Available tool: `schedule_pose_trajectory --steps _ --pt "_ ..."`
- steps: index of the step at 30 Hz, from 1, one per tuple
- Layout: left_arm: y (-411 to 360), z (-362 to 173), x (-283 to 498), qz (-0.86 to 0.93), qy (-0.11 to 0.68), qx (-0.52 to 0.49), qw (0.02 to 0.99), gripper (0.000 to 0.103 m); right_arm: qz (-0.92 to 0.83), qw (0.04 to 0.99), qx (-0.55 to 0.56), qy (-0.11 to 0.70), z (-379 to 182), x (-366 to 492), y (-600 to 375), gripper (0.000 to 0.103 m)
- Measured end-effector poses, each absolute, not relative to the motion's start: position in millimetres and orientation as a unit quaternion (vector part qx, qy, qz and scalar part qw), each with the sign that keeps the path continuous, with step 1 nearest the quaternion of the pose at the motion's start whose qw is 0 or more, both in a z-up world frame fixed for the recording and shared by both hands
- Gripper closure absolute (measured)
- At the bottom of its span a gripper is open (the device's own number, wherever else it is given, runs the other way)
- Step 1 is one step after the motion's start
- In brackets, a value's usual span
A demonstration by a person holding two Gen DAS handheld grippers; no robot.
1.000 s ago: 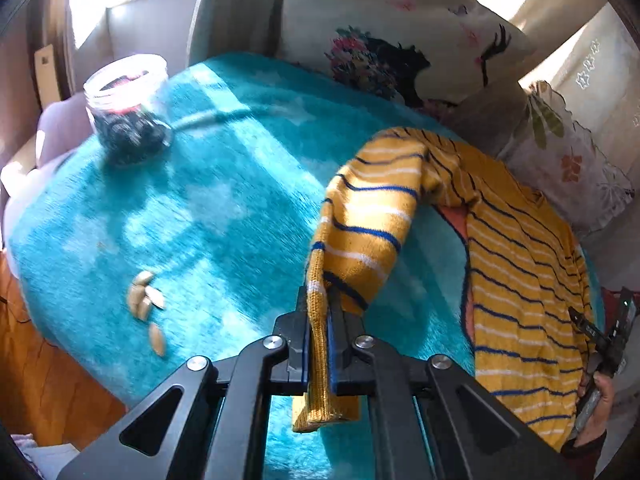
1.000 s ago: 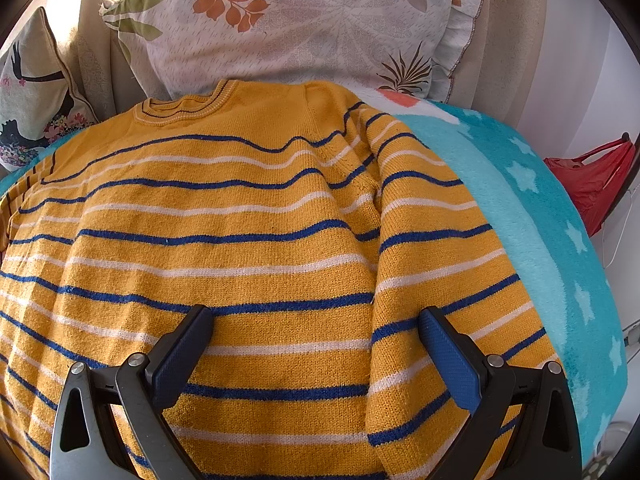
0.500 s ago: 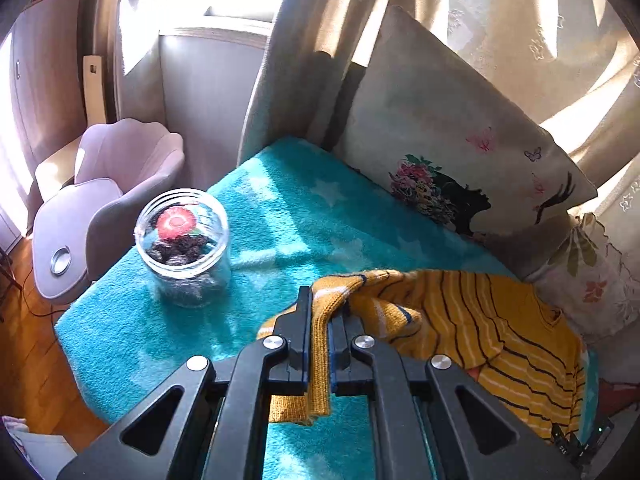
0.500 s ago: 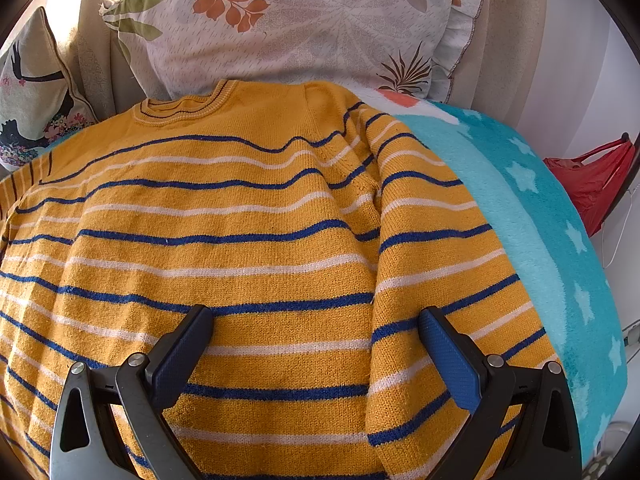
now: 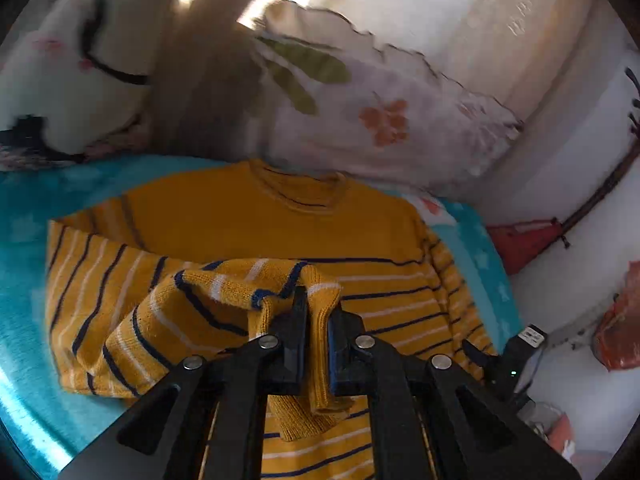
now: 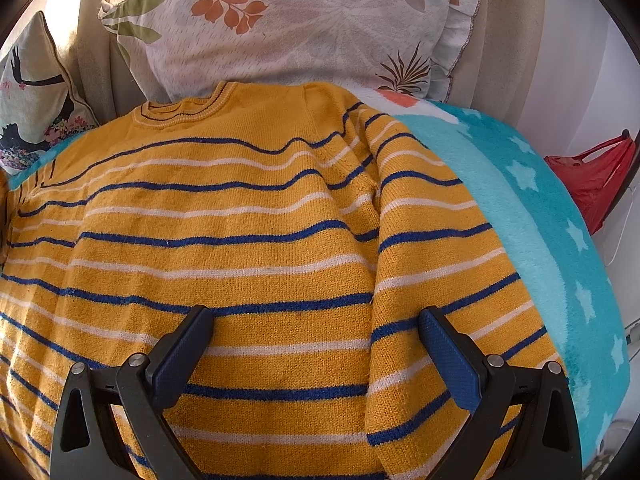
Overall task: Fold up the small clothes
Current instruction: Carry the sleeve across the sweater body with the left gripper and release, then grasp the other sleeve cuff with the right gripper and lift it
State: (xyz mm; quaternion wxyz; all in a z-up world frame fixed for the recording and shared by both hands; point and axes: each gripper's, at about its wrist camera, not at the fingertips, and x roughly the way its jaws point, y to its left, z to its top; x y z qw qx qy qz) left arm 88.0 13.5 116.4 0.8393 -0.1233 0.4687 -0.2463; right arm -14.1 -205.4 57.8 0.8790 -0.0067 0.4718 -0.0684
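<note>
Left wrist view: the left hand-held gripper (image 5: 316,320) is closed, its jaws pinching the cuff end of one sleeve (image 5: 200,312) of a yellow sweater (image 5: 280,220) with navy and white stripes. The sleeve is drawn across the front of the garment, bunched and partly lifted, with the cuff hanging down between the black jaws. The sweater lies front-up on a turquoise star-patterned blanket (image 5: 24,208), its round collar (image 5: 300,188) toward a leaf-print pillow (image 5: 380,120). A second pillow with a dark figure print (image 5: 60,80) stands to the left of it. The right hand-held gripper (image 5: 516,356) appears at the lower right edge of the sweater, and a red bag (image 5: 524,240) lies beyond the blanket on that side.

Right wrist view: the right hand-held gripper (image 6: 316,344) is wide open, holding nothing; its blue-padded fingers (image 6: 448,352) hover above the lower body of the sweater (image 6: 240,240). The other sleeve (image 6: 432,264) lies folded along the garment's right side, next to the blanket (image 6: 540,220). The collar (image 6: 188,108) rests against the leaf-print pillow (image 6: 300,20); the figure-print pillow (image 6: 36,92) stands at far left, and the red bag (image 6: 592,176) at far right.
</note>
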Motion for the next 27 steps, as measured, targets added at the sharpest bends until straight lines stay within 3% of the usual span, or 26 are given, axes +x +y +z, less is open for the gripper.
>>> schedule_pose_trajectory --steps 5,10,13,25,27 --pt "-38 102 90 -0.312 0.484 -0.098 0.811 0.09 -0.069 0.879 -0.007 0.473 58 -14 -202 0.0" --pt "3 124 76 -0.326 0.462 -0.14 0.813 0.052 -0.069 0.878 -0.007 0.473 58 -14 -201 0.0" --pt "32 139 67 -0.307 0.446 -0.162 0.825 0.044 -0.07 0.878 -0.008 0.473 58 -14 -200 0.0" --pt "130 128 -18 -0.159 0.413 -0.22 0.869 0.041 -0.059 0.876 -0.006 0.479 59 -13 -202 0.0" --pt "137 127 -38 -0.15 0.402 -0.218 0.877 0.04 -0.037 0.878 0.003 0.478 72 -18 -204 0.006"
